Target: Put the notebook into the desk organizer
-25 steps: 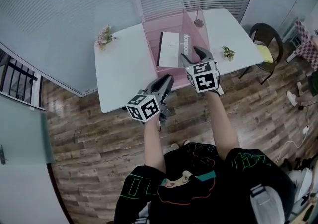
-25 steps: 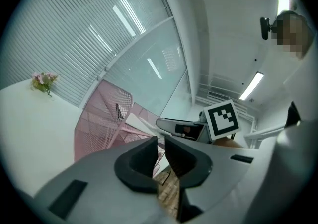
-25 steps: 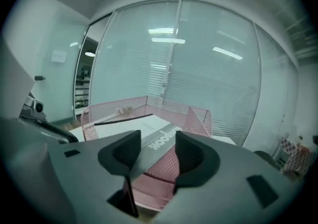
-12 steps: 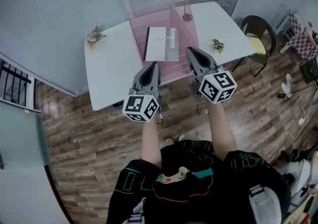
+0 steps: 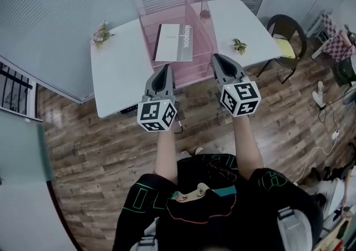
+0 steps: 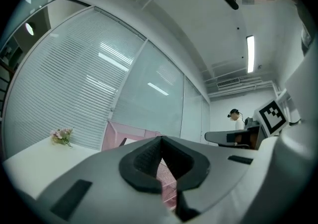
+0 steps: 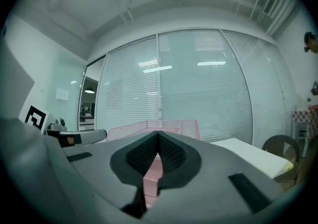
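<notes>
Notebook (image 5: pixel 173 42) lies flat inside the pink mesh desk organizer (image 5: pixel 203 38) on a white table (image 5: pixel 119 77), seen from the head view. Small flowers (image 5: pixel 101 33) stand at the table's left and a little plant (image 5: pixel 239 45) at its right. Below are wood flooring and a chair (image 5: pixel 286 30).

The left gripper (image 5: pixel 165 68) and right gripper (image 5: pixel 219 58) hover at the near edge.

In the left gripper view, the jaws meet with nothing between them, before blinds-covered glass.

The right gripper view shows the same: jaws together and empty, with the organizer beyond.
</notes>
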`<state>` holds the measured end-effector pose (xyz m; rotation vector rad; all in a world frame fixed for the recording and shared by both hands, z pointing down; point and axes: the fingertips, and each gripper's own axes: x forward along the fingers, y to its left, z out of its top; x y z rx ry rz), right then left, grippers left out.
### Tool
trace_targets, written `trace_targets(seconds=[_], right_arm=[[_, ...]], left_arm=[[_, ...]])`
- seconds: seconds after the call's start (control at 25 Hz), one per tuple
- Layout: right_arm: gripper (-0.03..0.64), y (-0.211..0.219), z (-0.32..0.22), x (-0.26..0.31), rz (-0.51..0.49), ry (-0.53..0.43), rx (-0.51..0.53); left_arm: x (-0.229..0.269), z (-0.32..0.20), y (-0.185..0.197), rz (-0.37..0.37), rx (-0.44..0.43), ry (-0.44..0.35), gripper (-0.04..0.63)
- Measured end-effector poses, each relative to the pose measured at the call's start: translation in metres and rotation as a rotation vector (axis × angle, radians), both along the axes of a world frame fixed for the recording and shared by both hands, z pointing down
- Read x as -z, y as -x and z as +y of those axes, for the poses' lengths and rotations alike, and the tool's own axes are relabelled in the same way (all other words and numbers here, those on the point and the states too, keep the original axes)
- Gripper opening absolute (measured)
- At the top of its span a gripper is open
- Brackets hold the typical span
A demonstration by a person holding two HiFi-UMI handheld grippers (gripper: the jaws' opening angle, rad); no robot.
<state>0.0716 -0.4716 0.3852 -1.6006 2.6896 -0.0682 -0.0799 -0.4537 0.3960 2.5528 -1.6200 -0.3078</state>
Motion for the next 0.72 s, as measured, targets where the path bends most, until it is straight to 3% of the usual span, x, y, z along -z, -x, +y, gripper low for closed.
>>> trace_targets(seconds=[0.32,0.72], right_arm=[[0.002,0.007,0.001,0.010,0.086,-0.061,0.011],[0.002,0.012,-0.001,0.015,0.094,-0.097,0.023]], left_arm=[[0.003,-0.001,0.005,0.001,0.030,0.002,-0.005],[0.003,-0.002,0.022,0.010,0.077,0.006,-0.005]])
